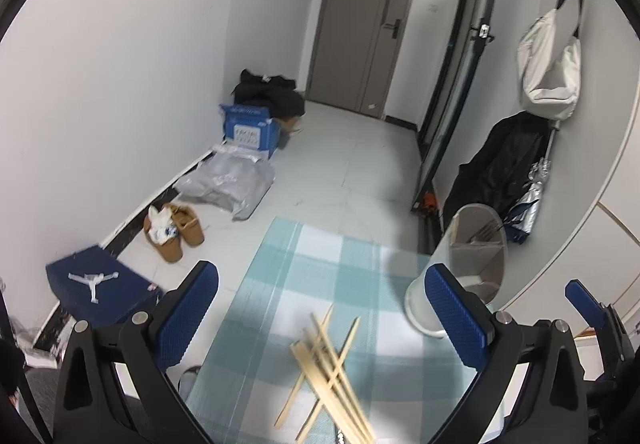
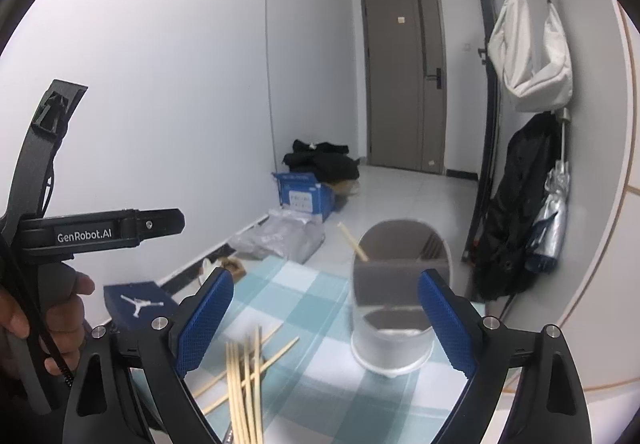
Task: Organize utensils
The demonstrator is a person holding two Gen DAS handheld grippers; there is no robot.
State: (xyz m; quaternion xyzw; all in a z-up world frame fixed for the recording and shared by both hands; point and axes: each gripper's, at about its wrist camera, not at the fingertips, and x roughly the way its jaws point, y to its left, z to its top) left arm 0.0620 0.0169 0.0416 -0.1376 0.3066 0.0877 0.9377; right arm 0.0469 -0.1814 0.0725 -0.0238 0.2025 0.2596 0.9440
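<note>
Two grippers, both spread wide and holding nothing: left gripper (image 1: 320, 324), right gripper (image 2: 326, 320). One loose heap of wooden chopsticks (image 1: 326, 372), crossed over one another on the checked cloth (image 1: 320, 264) between the left gripper's fingers; exact count unclear. One grey utensil holder (image 2: 390, 308) with dividers, standing upright on the cloth just beyond; one chopstick (image 2: 352, 242) leans in it. On the floor beyond: one dark blue shoebox (image 1: 100, 290), two tan shoes (image 1: 176, 232).
</note>
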